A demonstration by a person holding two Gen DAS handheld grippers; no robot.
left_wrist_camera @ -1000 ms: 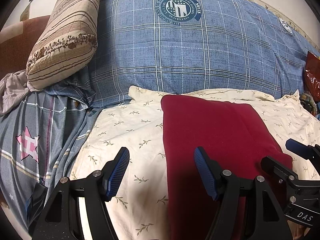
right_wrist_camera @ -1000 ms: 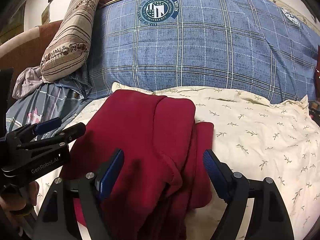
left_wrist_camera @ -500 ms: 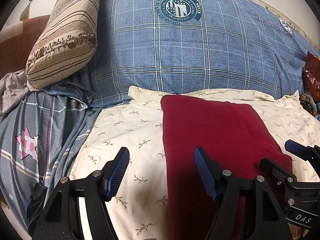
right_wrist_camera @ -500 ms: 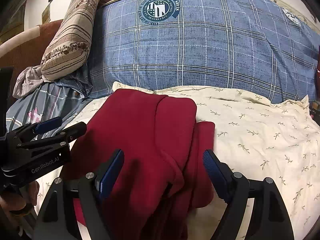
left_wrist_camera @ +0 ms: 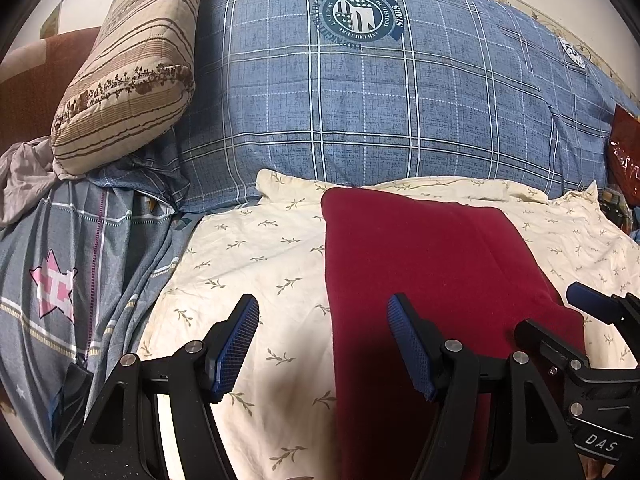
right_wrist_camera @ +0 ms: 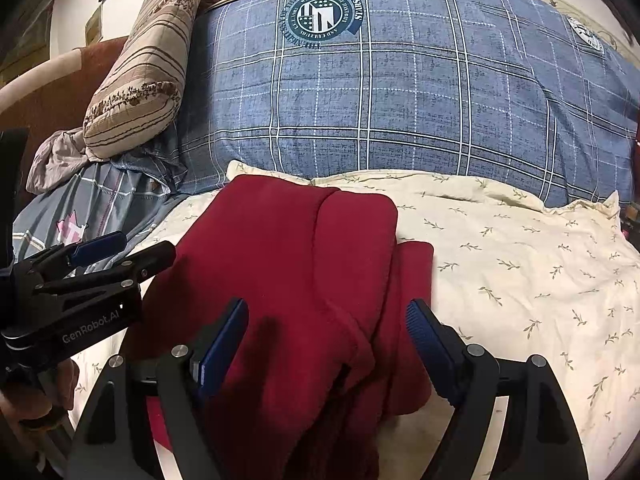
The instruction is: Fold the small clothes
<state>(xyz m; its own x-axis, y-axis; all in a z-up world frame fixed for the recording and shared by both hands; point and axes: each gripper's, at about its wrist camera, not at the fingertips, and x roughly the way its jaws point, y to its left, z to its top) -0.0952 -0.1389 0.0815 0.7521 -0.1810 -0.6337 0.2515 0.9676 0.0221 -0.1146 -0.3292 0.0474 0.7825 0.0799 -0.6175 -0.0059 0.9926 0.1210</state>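
Observation:
A dark red garment (left_wrist_camera: 432, 264) lies folded on the cream leaf-print sheet (left_wrist_camera: 248, 256). In the right wrist view the garment (right_wrist_camera: 288, 264) shows overlapping folded layers. My left gripper (left_wrist_camera: 322, 344) is open and empty, hovering over the garment's left edge. My right gripper (right_wrist_camera: 326, 344) is open and empty, hovering above the garment's near right part. Each gripper shows in the other's view: the right gripper (left_wrist_camera: 576, 320) at the garment's right edge, the left gripper (right_wrist_camera: 120, 252) at its left edge.
A large blue plaid pillow (left_wrist_camera: 360, 112) lies behind the sheet. A striped beige bolster (left_wrist_camera: 132, 64) leans at the back left. A grey-blue quilt with a pink star (left_wrist_camera: 56, 288) covers the left side. A red bag (left_wrist_camera: 624, 152) sits at the far right.
Almost nothing. The right gripper has drifted very slightly; the garment and left gripper stay as they were.

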